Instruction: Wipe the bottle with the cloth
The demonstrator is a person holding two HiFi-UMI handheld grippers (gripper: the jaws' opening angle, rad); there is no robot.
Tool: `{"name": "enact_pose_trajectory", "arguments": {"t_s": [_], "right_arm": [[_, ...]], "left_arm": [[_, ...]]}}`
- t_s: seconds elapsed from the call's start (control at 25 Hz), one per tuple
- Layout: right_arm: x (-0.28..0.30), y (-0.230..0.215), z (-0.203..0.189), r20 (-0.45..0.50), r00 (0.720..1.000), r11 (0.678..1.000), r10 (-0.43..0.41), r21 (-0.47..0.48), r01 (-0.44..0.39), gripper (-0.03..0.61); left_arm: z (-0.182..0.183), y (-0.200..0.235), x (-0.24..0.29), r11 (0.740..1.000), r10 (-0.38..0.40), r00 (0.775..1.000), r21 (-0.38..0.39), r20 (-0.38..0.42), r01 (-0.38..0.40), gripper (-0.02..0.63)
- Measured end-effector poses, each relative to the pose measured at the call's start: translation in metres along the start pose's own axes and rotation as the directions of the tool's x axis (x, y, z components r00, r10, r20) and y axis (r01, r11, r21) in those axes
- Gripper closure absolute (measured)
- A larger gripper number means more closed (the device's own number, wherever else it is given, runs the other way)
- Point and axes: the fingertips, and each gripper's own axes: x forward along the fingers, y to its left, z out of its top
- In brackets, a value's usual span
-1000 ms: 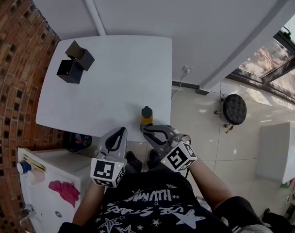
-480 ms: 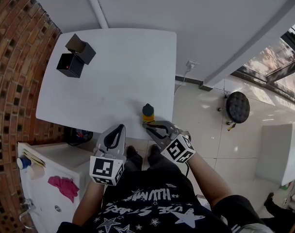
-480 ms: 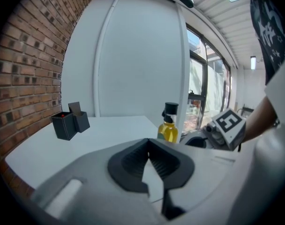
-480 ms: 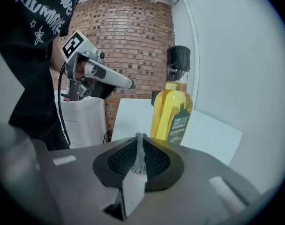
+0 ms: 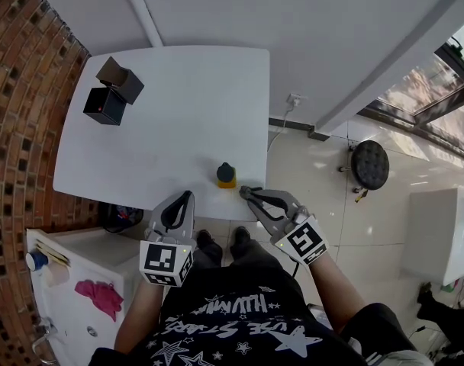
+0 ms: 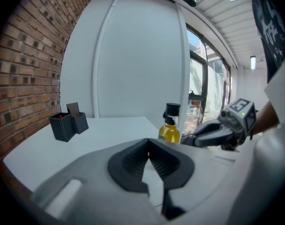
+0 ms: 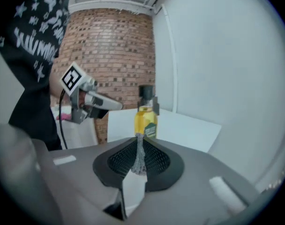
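Yellow bottle upright near the front edge of the white surface, a gripper on either side of it.

The bottle (image 5: 227, 175), black-capped, stands on the surface (image 5: 171, 128). The right gripper (image 5: 245, 193) is just beside it, jaws pressed together on a thin grey strip, seemingly the cloth (image 7: 139, 156), though little of it shows. The left gripper (image 5: 188, 197) is at the surface's near edge, jaws fully together with nothing between them. Two black boxes (image 5: 110, 94) sit at the far left corner.
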Motion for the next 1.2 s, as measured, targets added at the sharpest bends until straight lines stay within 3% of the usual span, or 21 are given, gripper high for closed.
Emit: {"name": "enact_pose_trajectory", "arguments": {"t_s": [0.08,0.12,0.2,0.28,0.32,0.4,0.48,0.96,1.2], "right_arm": [[-0.015,-0.024,0.022,0.08,0.991,0.982,-0.11,0.164,0.096,0.54],[-0.02,-0.037,0.031,0.117,0.978,0.956,-0.175,0.257,0.141,0.54],[-0.025,-0.061,0.045,0.174,0.937,0.864,-0.302,0.465,0.193,0.541],[-0.022,-0.07,0.052,0.19,0.905,0.75,-0.38,0.636,0.181,0.54],[-0.018,-0.069,0.053,0.188,0.899,0.709,-0.396,0.684,0.169,0.54],[-0.009,-0.063,0.049,0.173,0.898,0.661,-0.405,0.733,0.157,0.541],[-0.001,-0.057,0.044,0.156,0.9,0.634,-0.406,0.758,0.154,0.54],[0.017,-0.056,0.013,0.072,0.881,0.536,-0.468,0.816,0.218,0.54],[0.028,-0.06,-0.013,0.02,0.883,0.501,-0.47,0.829,0.247,0.541]], "left_arm": [[0.0,0.005,0.002,1.0,0.014,1.0,-0.003,0.003,-0.014,0.612],[0.0,0.007,0.004,1.0,0.023,1.0,-0.007,0.005,-0.023,0.612],[0.0,0.011,0.009,0.999,0.037,0.999,-0.016,0.007,-0.037,0.612],[0.0,0.01,0.014,0.999,0.04,0.999,-0.016,0.008,-0.04,0.612],[0.001,0.009,0.016,0.999,0.04,0.999,-0.013,0.009,-0.04,0.612],[0.002,0.009,0.018,0.999,0.045,0.999,-0.011,0.013,-0.045,0.612],[0.002,0.009,0.019,0.999,0.046,0.999,-0.013,0.013,-0.045,0.612],[-0.002,0.007,0.017,1.0,0.013,1.0,-0.013,0.001,-0.013,0.612],[-0.005,0.008,0.017,1.0,0.008,1.0,-0.017,-0.005,-0.008,0.612]]}}
